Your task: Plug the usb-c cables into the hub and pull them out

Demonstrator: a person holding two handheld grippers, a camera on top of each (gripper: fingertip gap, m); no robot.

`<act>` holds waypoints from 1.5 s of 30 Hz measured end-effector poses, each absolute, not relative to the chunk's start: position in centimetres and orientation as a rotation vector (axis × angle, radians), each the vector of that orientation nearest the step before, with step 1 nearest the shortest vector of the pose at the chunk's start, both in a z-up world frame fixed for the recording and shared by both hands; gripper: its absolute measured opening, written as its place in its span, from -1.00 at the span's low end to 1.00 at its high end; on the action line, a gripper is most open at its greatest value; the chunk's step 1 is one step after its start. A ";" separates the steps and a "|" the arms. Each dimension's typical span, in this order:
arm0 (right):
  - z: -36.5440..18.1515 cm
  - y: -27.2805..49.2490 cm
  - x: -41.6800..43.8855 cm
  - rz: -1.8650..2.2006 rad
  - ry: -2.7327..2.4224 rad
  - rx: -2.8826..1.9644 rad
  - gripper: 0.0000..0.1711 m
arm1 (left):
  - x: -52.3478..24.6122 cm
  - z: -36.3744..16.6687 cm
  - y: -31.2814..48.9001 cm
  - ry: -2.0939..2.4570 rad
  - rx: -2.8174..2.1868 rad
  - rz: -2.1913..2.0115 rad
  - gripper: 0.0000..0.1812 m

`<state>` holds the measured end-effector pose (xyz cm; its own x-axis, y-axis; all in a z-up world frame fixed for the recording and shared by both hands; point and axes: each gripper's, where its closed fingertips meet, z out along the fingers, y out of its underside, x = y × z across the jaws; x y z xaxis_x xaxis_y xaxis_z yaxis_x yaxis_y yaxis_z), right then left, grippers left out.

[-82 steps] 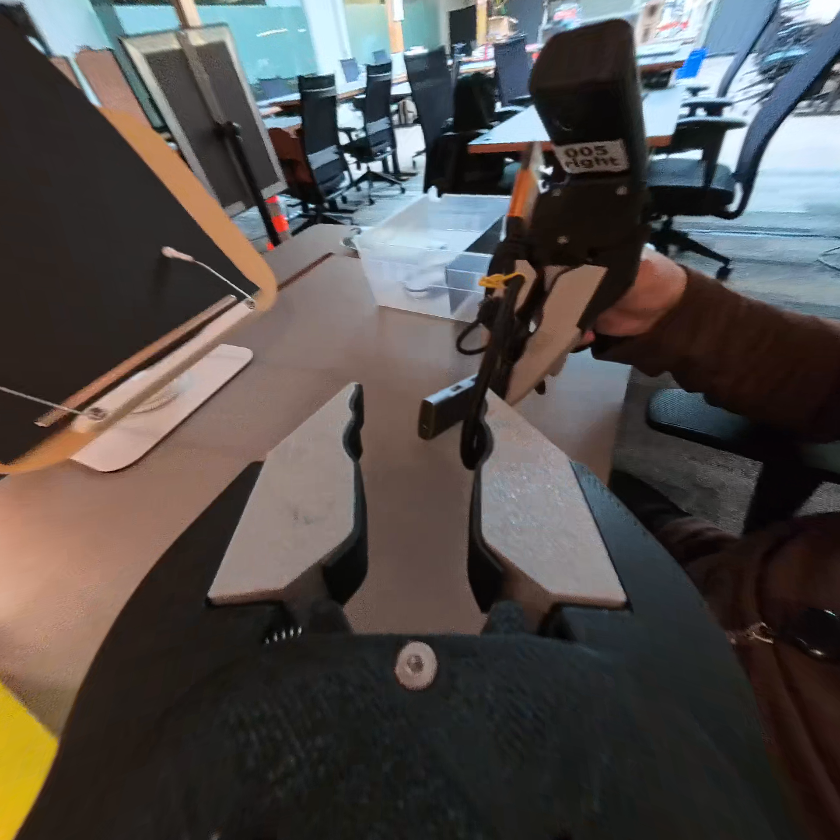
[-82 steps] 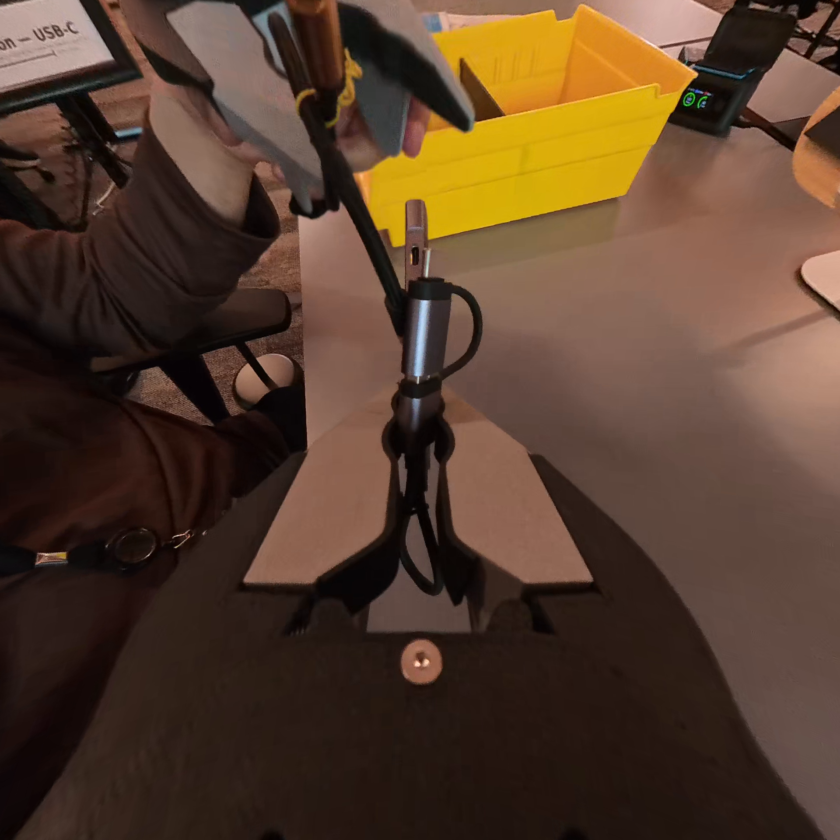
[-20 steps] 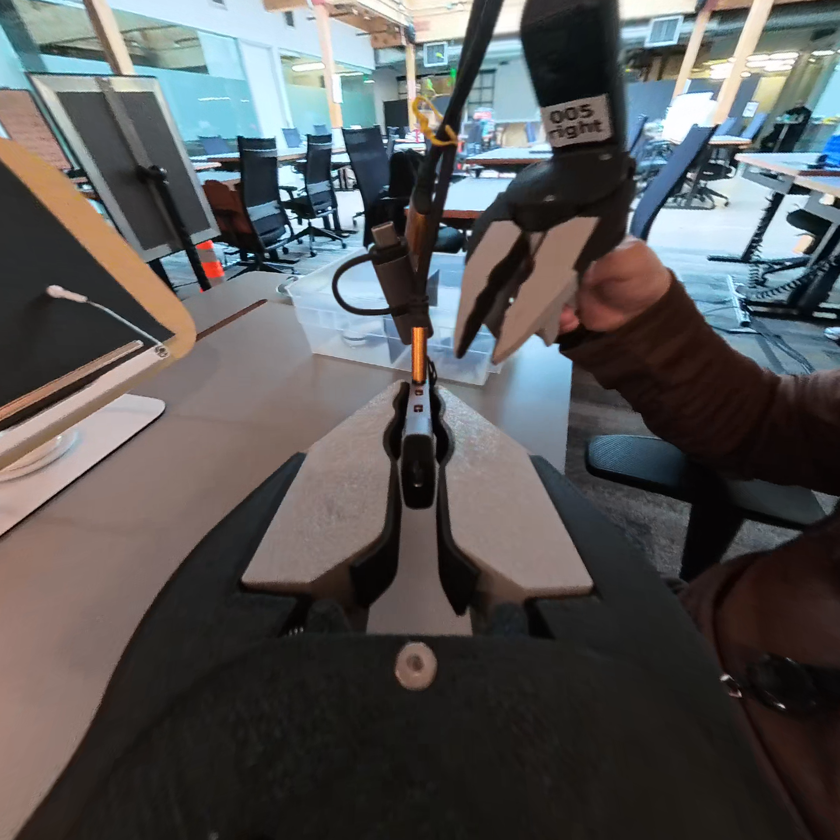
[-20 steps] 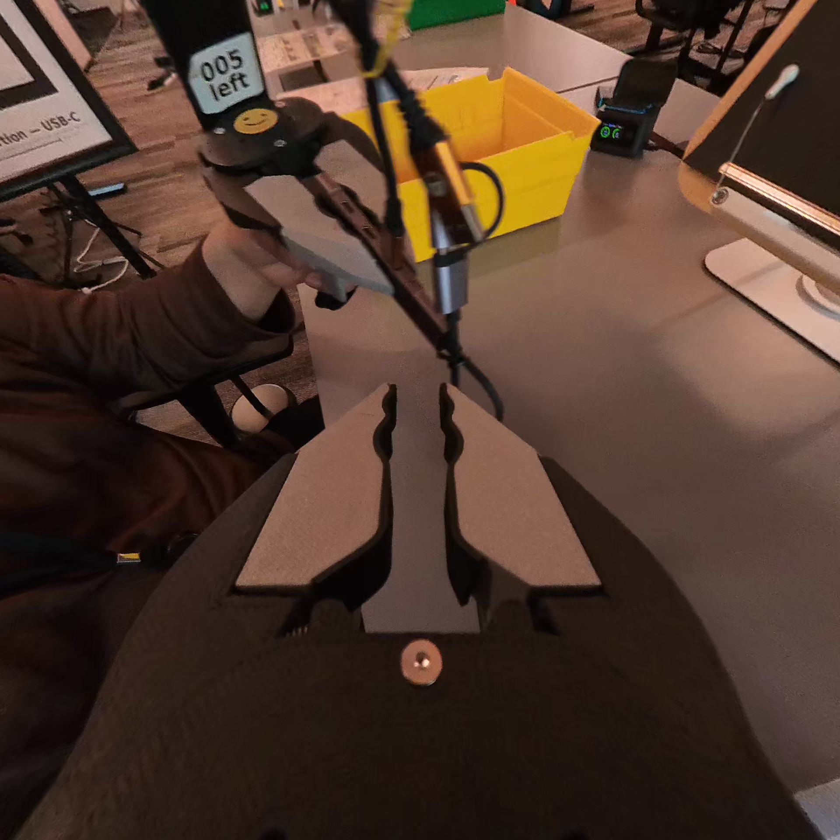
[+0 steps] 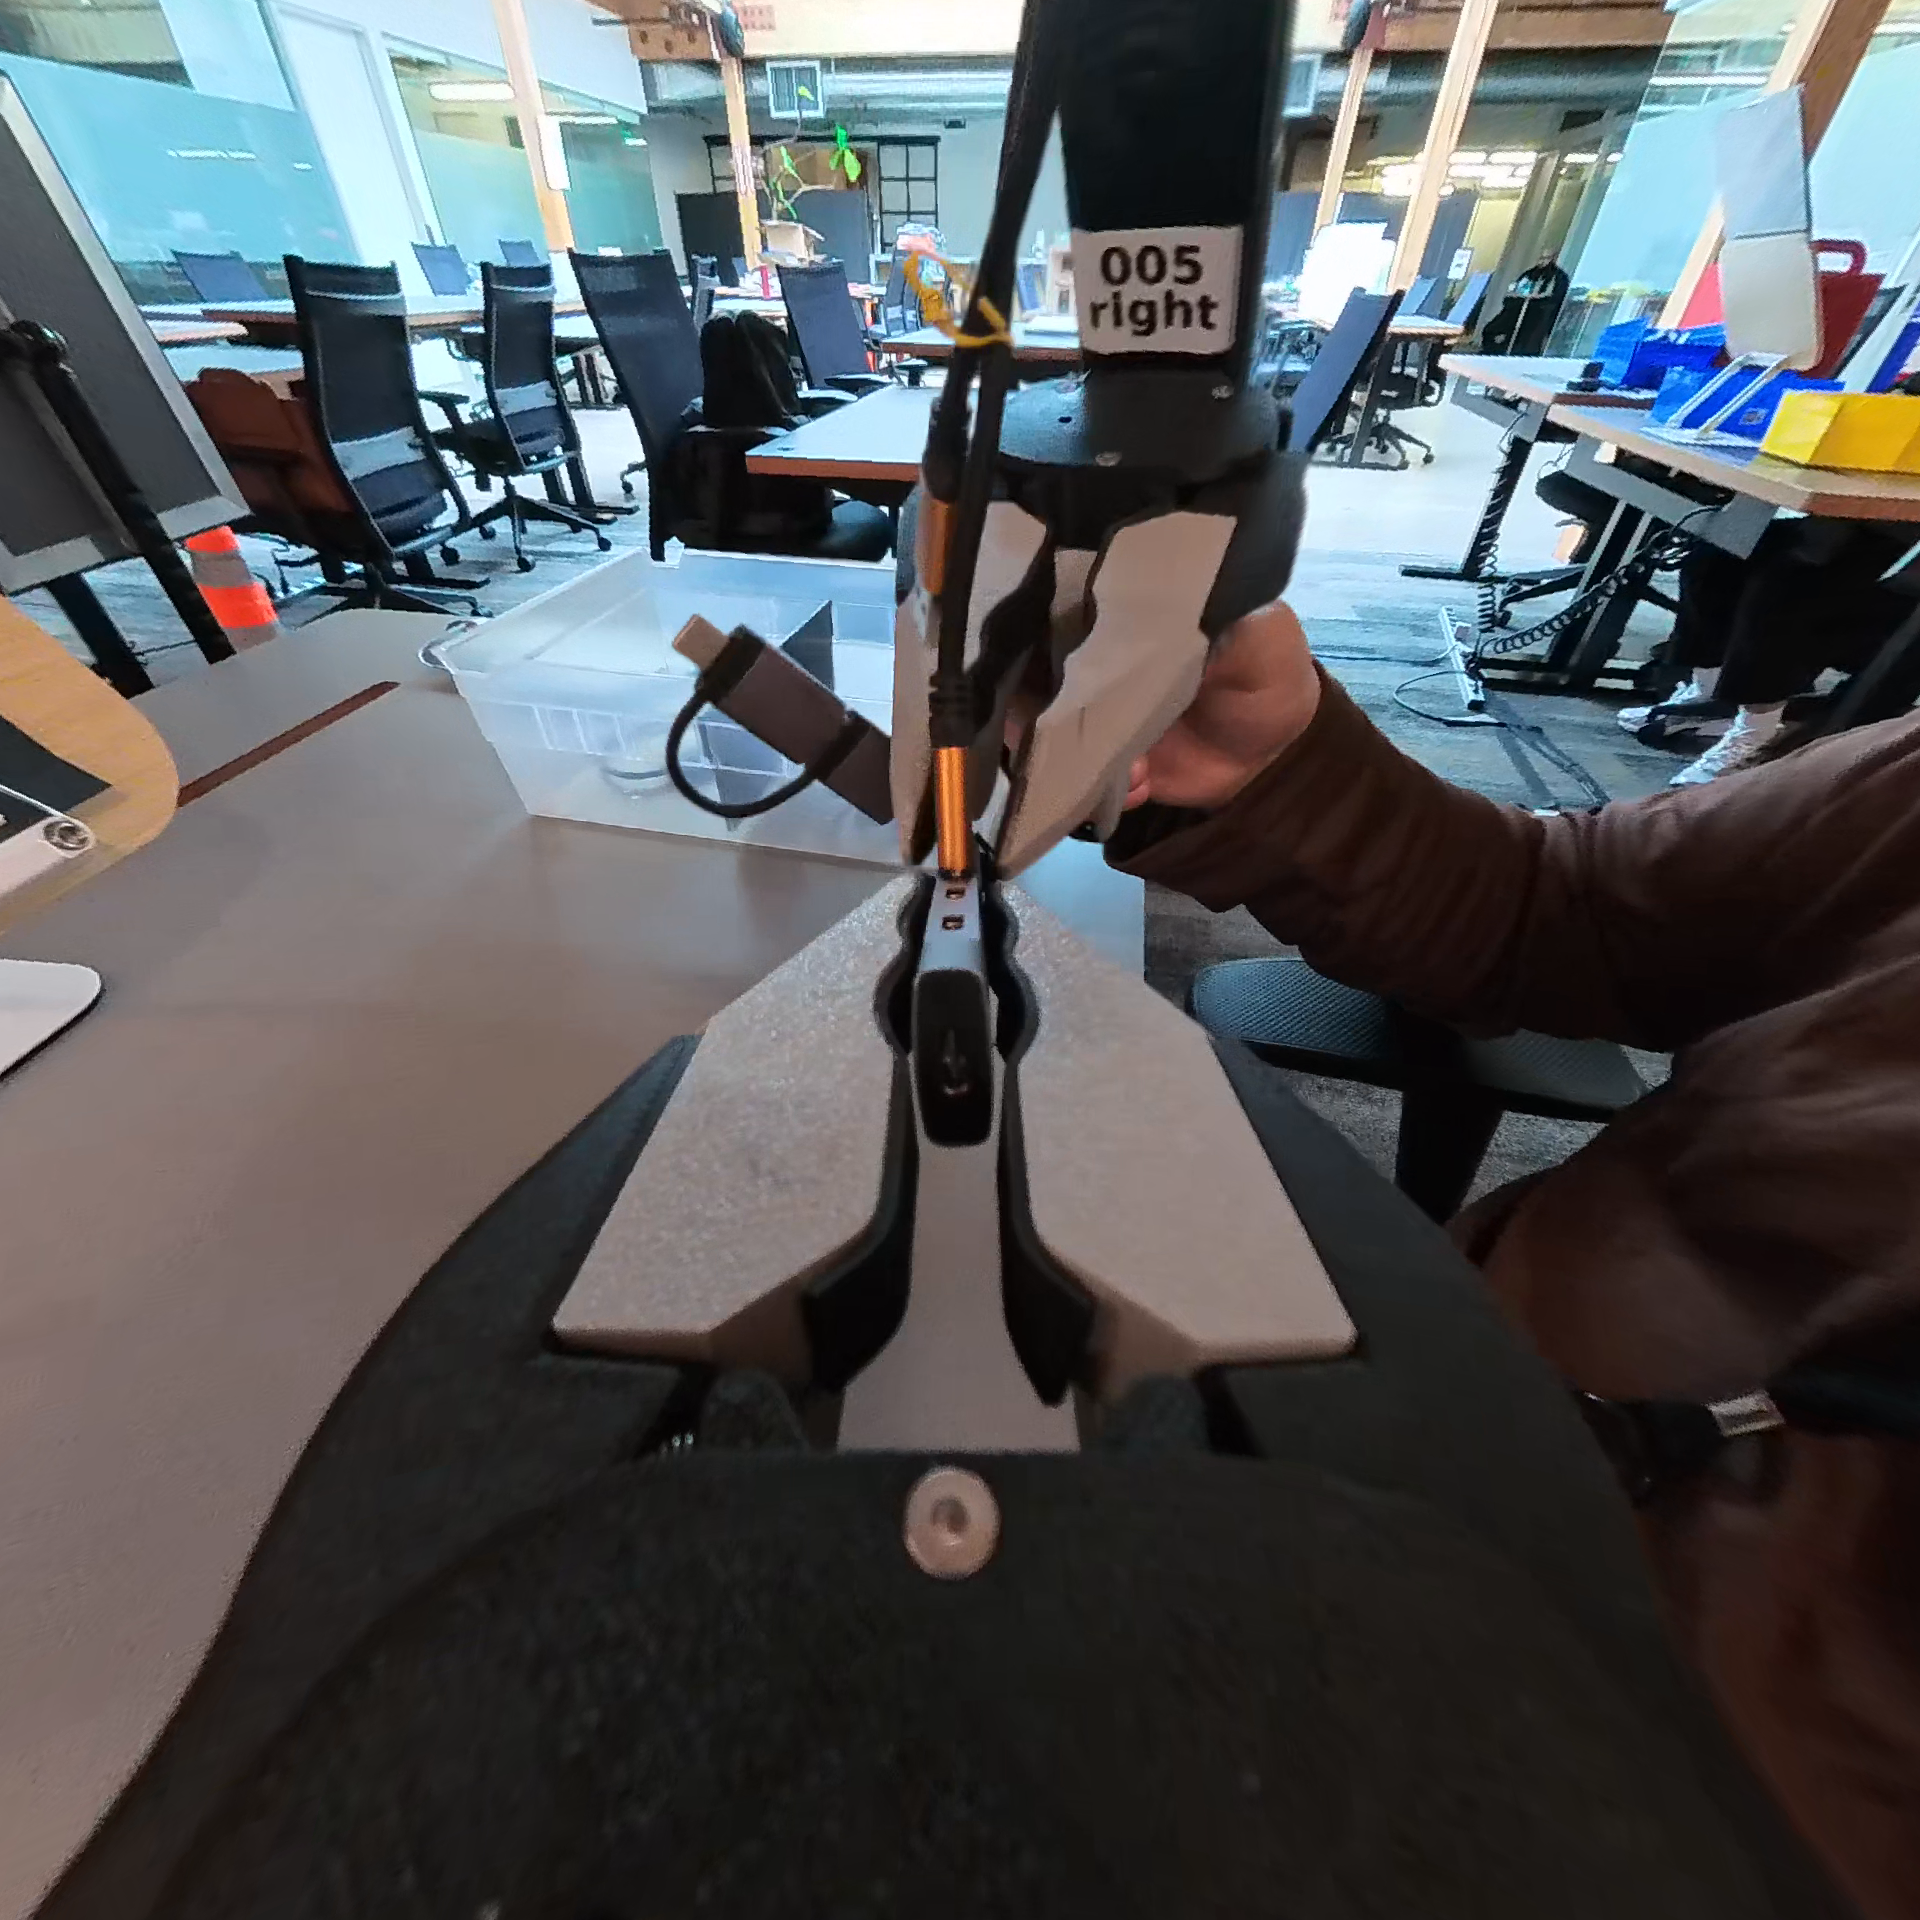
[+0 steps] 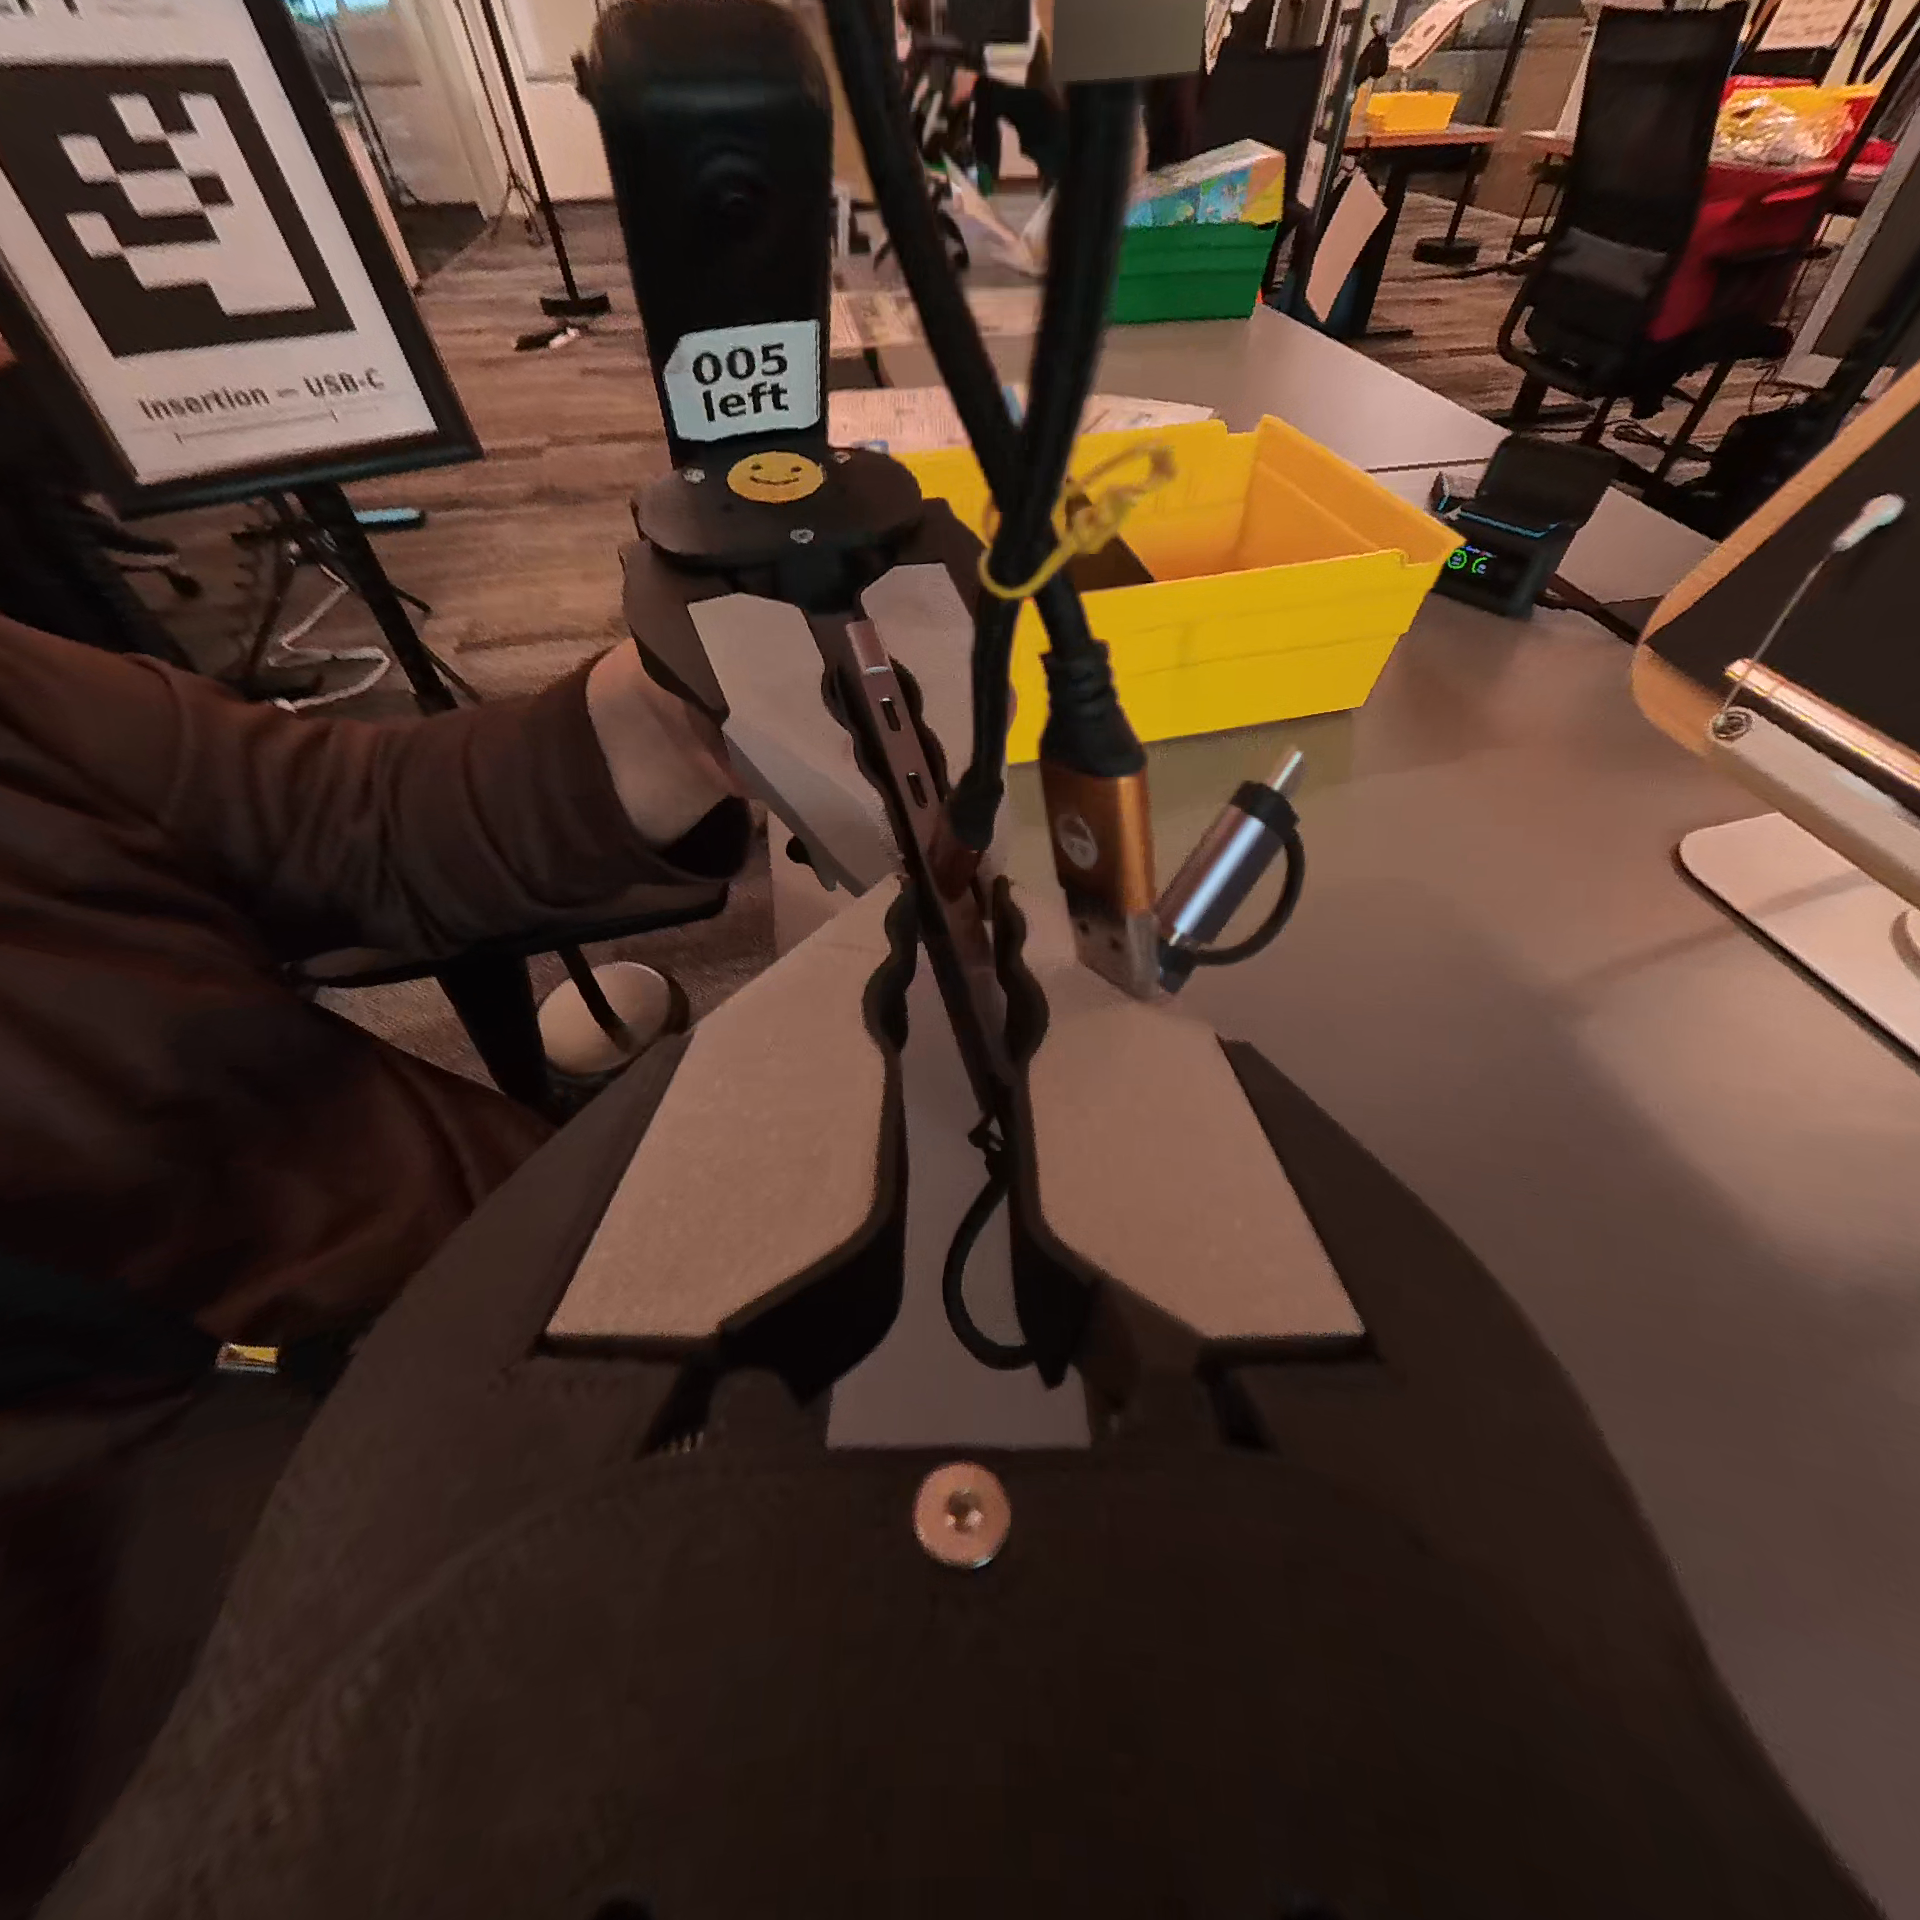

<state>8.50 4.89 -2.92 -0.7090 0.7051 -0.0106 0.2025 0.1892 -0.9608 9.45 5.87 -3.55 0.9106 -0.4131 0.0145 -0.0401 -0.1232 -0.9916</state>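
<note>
A: In the left wrist view, our left gripper (image 5: 951, 914) has its fingers clamped on the slim dark-grey metal hub (image 5: 949, 1039), held above the worktop (image 5: 312, 1039). The orange-sleeved usb-c plug (image 5: 951, 805) sits in the hub's end port.

B: In the right wrist view, our right gripper (image 6: 951, 914) is nearly closed around the hub's edge; whether it grips, we can't tell. The plug is rigid and smooth, we judge; we'd pinch the sleeve, not the limp black cable (image 6: 1081, 260).

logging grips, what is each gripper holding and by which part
Left gripper clamps the hub by its flat sides. Right gripper looks closed around the orange plug seated in the hub, though contact is unclear.
</note>
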 end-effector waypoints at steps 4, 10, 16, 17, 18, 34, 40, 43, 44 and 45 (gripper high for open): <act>-2.9 4.7 8.5 1.532 -2.025 -0.814 -0.93 | 9.6 -3.7 6.0 0.351 -1.677 -0.333 -0.92; -2.7 4.7 8.7 1.618 -2.018 -0.796 -0.96 | 9.8 -3.5 6.1 0.352 -1.654 -0.343 -0.92; -1.7 5.5 7.5 1.746 -1.843 -0.880 -0.96 | 8.5 -2.6 6.9 0.199 -1.585 -0.339 -0.92; -1.4 5.5 7.5 1.782 -1.799 -0.881 -0.97 | 8.5 -2.3 6.9 0.185 -1.568 -0.337 -0.92; -1.0 5.5 7.5 1.816 -1.757 -0.878 -0.97 | 8.5 -2.0 6.9 0.178 -1.553 -0.333 -0.92; 2.3 4.5 9.0 2.318 -1.440 -0.930 -0.99 | 9.7 1.3 5.5 0.194 -1.448 -0.267 -0.92; 2.3 4.6 9.0 2.449 -1.382 -0.947 -0.98 | 9.6 1.3 5.5 0.191 -1.452 -0.254 -0.92; 2.2 4.5 8.7 2.336 -1.434 -0.888 -0.98 | 9.3 1.2 5.4 0.186 -1.462 -0.244 -0.92; 2.1 4.4 8.6 2.229 -1.492 -0.851 -0.97 | 9.2 1.0 5.4 0.187 -1.472 -0.247 -0.92; 2.0 4.3 8.6 2.125 -1.546 -0.811 -0.97 | 9.3 1.0 5.3 0.187 -1.477 -0.268 -0.92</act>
